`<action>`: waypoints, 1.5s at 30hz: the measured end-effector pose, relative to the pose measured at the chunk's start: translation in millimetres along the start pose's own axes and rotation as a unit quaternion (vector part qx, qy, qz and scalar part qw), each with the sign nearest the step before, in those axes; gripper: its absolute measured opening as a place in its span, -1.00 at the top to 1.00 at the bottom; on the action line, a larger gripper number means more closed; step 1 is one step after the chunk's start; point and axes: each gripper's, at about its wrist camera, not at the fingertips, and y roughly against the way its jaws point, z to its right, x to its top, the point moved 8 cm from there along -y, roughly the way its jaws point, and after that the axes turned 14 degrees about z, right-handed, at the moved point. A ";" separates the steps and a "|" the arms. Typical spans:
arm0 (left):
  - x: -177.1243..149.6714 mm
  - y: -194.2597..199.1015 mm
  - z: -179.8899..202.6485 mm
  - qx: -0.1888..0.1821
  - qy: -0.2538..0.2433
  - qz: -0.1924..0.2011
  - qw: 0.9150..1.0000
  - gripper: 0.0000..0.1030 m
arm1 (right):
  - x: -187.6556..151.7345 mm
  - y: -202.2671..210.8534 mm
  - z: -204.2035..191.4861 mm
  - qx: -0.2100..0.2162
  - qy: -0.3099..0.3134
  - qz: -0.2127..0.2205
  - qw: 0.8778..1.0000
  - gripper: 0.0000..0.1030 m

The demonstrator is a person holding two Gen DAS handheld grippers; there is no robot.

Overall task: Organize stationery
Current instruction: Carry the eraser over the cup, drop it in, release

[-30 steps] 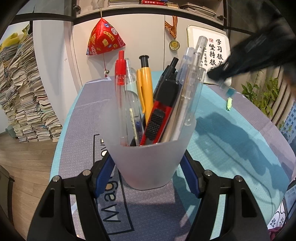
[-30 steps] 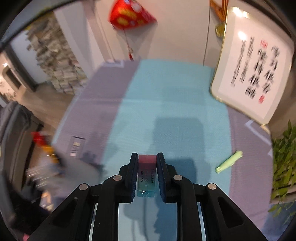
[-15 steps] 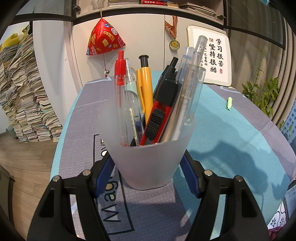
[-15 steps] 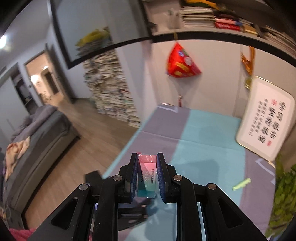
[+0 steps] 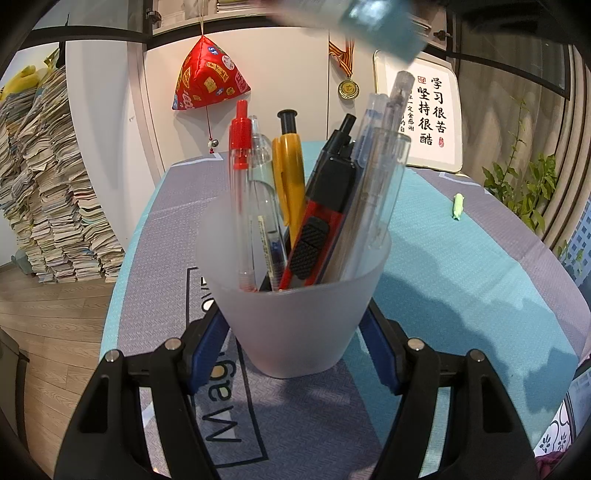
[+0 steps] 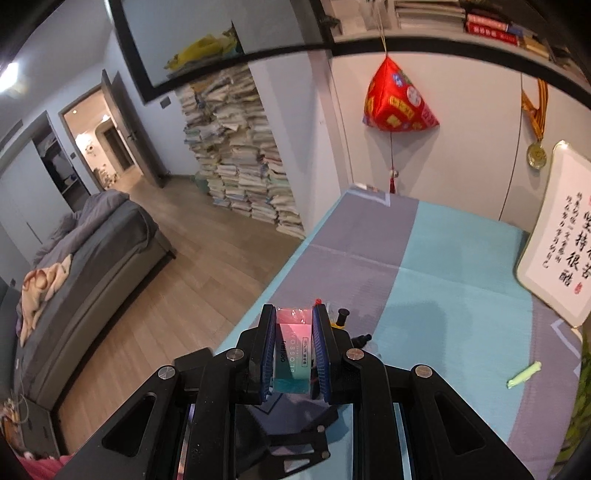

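Your left gripper (image 5: 295, 332) clamps the frosted cup (image 5: 295, 317), its blue pads pressed against the cup's two sides low on the wall. The cup stands upright on the tabletop (image 5: 461, 280), over the grey part of the mat. Inside it you can see a red pen (image 5: 241, 177), a clear pen (image 5: 263, 173), a yellow pen (image 5: 290, 173), a red-and-black utility knife (image 5: 321, 218) and several clear pens (image 5: 384, 177) leaning right. A small green piece (image 5: 458, 206) lies well apart on the teal area. A blurred teal object (image 5: 384, 26) crosses the top edge, above the cup.
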 end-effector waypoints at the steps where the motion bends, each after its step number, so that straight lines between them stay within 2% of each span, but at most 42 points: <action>1: 0.0 0.1 0.0 0.000 0.000 0.000 1.000 -0.33 | -2.1 -4.9 2.1 -0.001 -0.004 -0.004 1.000 0.60; 23: 0.0 -0.3 0.3 -0.001 0.002 -0.001 1.000 -0.33 | -26.5 -33.8 4.7 0.000 -0.019 -0.050 0.999 0.60; 37: -0.4 -0.8 -0.2 -0.001 0.002 -0.001 1.000 -0.33 | -34.3 -24.0 9.8 -0.003 -0.025 -0.059 0.998 0.60; 45: -0.4 -0.8 -0.4 -0.001 0.002 -0.001 1.000 -0.33 | -27.5 -8.1 20.1 -0.006 -0.042 -0.041 0.998 0.60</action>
